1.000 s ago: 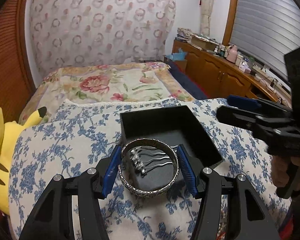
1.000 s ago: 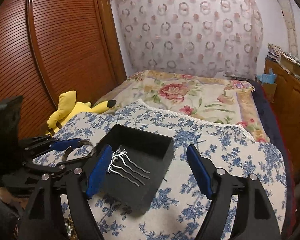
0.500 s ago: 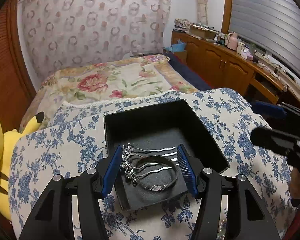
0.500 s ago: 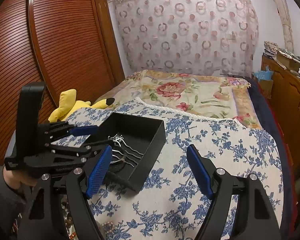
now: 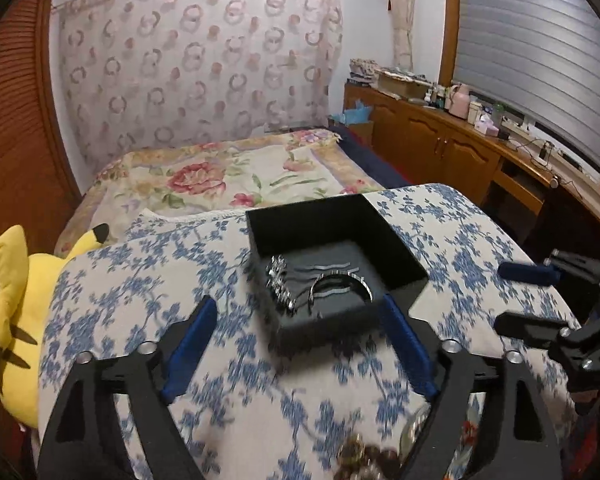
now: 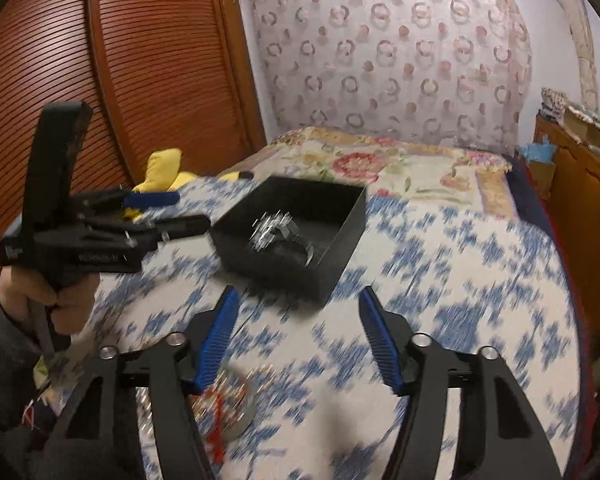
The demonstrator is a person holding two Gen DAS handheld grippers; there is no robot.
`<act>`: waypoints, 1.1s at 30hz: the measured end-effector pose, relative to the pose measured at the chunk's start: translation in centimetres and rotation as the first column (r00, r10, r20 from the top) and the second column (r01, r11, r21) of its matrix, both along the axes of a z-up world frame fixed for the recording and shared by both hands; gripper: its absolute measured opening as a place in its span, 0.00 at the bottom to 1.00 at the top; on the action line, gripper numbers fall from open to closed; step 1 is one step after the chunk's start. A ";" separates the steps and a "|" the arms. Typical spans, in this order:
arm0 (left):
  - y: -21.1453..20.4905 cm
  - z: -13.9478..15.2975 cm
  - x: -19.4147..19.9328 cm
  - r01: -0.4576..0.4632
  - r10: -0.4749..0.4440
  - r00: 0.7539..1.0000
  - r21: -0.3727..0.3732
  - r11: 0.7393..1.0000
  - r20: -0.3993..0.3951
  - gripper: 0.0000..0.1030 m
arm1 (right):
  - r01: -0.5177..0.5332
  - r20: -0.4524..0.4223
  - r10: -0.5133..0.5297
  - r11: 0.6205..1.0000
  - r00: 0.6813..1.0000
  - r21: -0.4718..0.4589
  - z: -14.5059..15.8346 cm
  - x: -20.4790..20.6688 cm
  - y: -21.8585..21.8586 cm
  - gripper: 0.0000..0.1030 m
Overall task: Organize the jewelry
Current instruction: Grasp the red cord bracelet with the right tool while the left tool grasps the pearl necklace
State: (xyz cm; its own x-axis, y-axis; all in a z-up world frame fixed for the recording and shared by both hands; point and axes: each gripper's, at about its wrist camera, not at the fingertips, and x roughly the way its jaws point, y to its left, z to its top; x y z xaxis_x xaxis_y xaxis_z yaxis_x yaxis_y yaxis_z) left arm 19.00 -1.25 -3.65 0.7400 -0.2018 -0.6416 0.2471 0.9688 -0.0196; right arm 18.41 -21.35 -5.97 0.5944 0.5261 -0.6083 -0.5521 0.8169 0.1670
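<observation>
A black open box (image 5: pixel 404 268) stands on the blue-flowered cloth. In it lie a silver bangle (image 5: pixel 340 286) and silver hairpins (image 5: pixel 284 284). My left gripper (image 5: pixel 296 344) is open and empty, drawn back just short of the box's near wall. In the right wrist view the box (image 6: pixel 340 236) is ahead and the jewelry (image 6: pixel 276 232) in it is blurred. My right gripper (image 6: pixel 296 340) is open and empty above the cloth. A round metal piece with red thread (image 6: pixel 224 404) lies by its left finger. More loose jewelry (image 5: pixel 364 460) lies at the near edge.
A yellow plush toy (image 5: pixel 16 304) lies at the left edge of the cloth. A flowered bedspread (image 5: pixel 228 176) stretches behind. A wooden cabinet (image 5: pixel 460 152) with clutter stands on the right, a slatted wooden wardrobe (image 6: pixel 100 80) on the left.
My left gripper opened, left the bangle in the box with the hairpins and pulled back. My right gripper moved down and nearer to the loose jewelry.
</observation>
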 end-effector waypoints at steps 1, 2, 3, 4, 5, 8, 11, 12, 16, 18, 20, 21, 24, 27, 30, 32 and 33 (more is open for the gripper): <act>0.1 0.0 -0.8 -0.001 0.001 1.000 0.003 1.000 0.011 0.84 | -0.010 -0.006 0.010 1.000 1.000 -0.005 -0.5 -0.7 0.2 0.57; 0.3 0.0 -1.4 -0.001 0.001 1.000 -0.001 1.000 0.018 0.86 | -0.015 -0.010 0.015 1.000 1.000 -0.011 -0.9 -1.3 0.3 0.54; 0.4 -0.1 -2.0 0.003 -0.003 1.000 -0.005 1.000 0.023 0.87 | -0.025 -0.017 0.025 0.999 1.000 -0.020 -1.4 -2.0 0.6 0.53; 0.6 -0.1 -2.4 0.006 -0.005 1.000 -0.009 1.000 0.025 0.88 | -0.035 -0.026 0.034 0.999 0.999 -0.030 -2.0 -2.7 0.8 0.52; 0.8 -0.2 -3.2 0.001 -0.001 1.000 -0.011 1.000 0.031 0.89 | -0.042 -0.036 0.041 0.998 0.999 -0.039 -2.4 -3.4 1.0 0.52; 1.0 -0.5 -4.8 -0.004 0.004 0.999 -0.013 1.000 0.046 0.89 | -0.064 -0.053 0.062 0.997 0.997 -0.044 -3.3 -4.9 1.2 0.49; 1.2 -1.0 -6.6 0.000 0.002 0.999 -0.028 1.000 0.042 0.89 | -0.084 -0.067 0.081 0.996 0.994 -0.042 -3.8 -6.2 1.5 0.47; 1.2 -1.2 -7.1 0.002 -0.001 0.999 -0.030 1.000 0.038 0.89 | -0.091 -0.073 0.087 0.995 0.993 -0.041 -3.9 -6.6 1.5 0.47; 1.4 -1.9 -8.9 0.002 -0.001 1.000 -0.029 1.000 0.031 0.89 | -0.093 -0.094 0.089 0.995 0.992 -0.047 -4.5 -7.3 1.7 0.39; 1.5 -2.2 -9.5 0.001 0.000 1.000 -0.040 0.999 0.022 0.89 | -0.091 -0.109 0.086 0.995 0.990 -0.042 -4.8 -7.3 1.6 0.37; 1.7 -2.5 -10.2 0.001 0.000 1.000 -0.044 0.999 0.019 0.89 | -0.083 -0.126 0.078 0.996 0.989 -0.039 -5.2 -7.1 1.6 0.34; 1.7 -2.6 -10.5 0.000 0.001 1.000 -0.045 0.999 0.017 0.89 | -0.083 -0.131 0.078 0.996 0.988 -0.036 -5.3 -7.0 1.6 0.33; 2.2 -3.0 -11.1 -0.003 0.003 1.000 -0.056 0.998 0.004 0.89 | -0.081 -0.153 0.076 0.996 0.985 -0.030 -5.7 -6.8 1.6 0.32; 2.7 -3.4 -11.3 -0.013 0.012 1.000 -0.066 0.998 -0.009 0.89 | -0.082 -0.164 0.078 0.996 0.983 -0.018 -5.8 -6.7 1.5 0.30; 3.4 -3.9 -11.2 -0.025 0.023 0.999 -0.074 0.997 -0.033 0.89 | -0.094 -0.169 0.092 0.995 0.981 -0.008 -5.6 -6.8 1.5 0.09; 3.8 -4.3 -11.1 -0.023 0.019 0.998 -0.085 0.996 -0.053 0.88 | -0.101 -0.164 0.098 0.995 0.982 -0.015 -5.6 -7.0 1.6 0.05; 3.9 -4.5 -11.1 -0.022 0.017 0.998 -0.087 0.996 -0.058 0.86 | -0.106 -0.157 0.102 0.994 0.982 -0.018 -5.5 -7.1 1.6 0.05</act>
